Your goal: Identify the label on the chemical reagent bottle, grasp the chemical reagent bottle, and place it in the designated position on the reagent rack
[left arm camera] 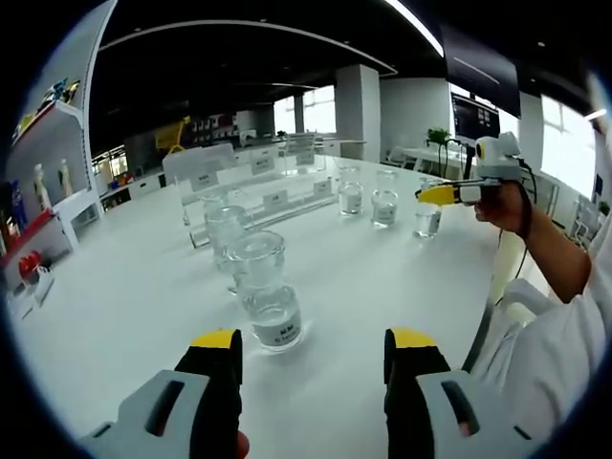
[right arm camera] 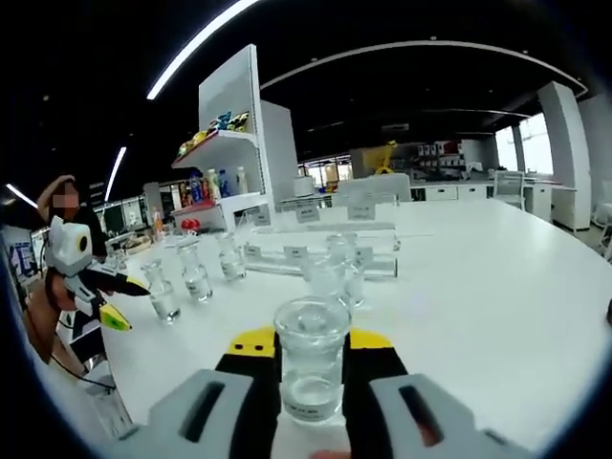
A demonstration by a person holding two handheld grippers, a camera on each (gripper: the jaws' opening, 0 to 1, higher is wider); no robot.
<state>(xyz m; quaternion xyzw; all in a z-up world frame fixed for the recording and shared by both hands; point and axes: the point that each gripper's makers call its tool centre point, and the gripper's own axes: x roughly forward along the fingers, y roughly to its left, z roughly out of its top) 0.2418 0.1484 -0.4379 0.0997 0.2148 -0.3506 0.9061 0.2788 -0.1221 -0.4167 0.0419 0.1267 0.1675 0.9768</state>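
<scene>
Right gripper view: right gripper has its jaws closed against a clear reagent bottle, label facing the camera. Left gripper view: left gripper stands wide open, holding nothing; a labelled bottle stands just ahead, reagent rack beyond.

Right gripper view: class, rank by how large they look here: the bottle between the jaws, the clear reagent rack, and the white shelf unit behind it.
1. Bottle between the jaws, though mostly because it is nearest the camera.
2. White shelf unit.
3. Reagent rack.
The shelf unit and rack stand farther off, so their true sizes may rank differently.
</scene>
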